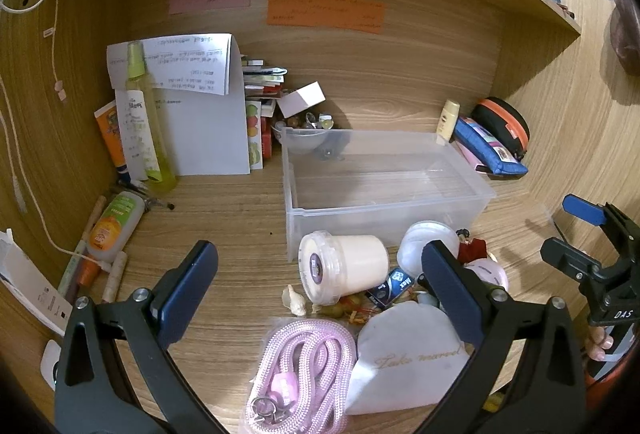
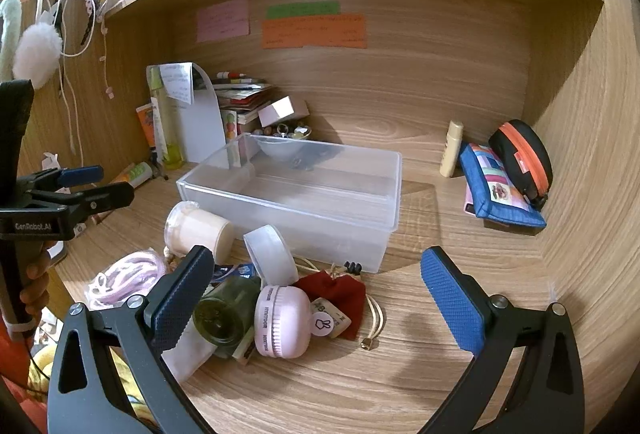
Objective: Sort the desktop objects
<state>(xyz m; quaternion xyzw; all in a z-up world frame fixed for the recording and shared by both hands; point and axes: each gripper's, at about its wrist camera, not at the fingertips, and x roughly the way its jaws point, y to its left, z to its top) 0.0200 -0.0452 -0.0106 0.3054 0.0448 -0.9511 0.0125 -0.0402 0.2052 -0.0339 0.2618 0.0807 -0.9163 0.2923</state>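
Note:
A clear plastic bin (image 1: 384, 193) (image 2: 296, 197) stands mid-desk. In front of it lies a pile: a cream jar on its side (image 1: 344, 268) (image 2: 200, 232), a white round lid (image 1: 424, 244) (image 2: 270, 254), a pink rope lanyard (image 1: 300, 366) (image 2: 124, 280), a white pouch (image 1: 404, 354), a pink round case (image 2: 282, 326), a dark green jar (image 2: 226, 316) and a red pouch (image 2: 338, 292). My left gripper (image 1: 320, 290) is open above the pile. My right gripper (image 2: 316, 292) is open over the pink case and red pouch.
Bottles and tubes (image 1: 116, 224) lie at the left wall. Papers and books (image 1: 208, 101) lean at the back. A blue pencil case (image 2: 500, 189) and a black-orange case (image 2: 524, 153) sit at the right, beside a small cream tube (image 2: 451, 147).

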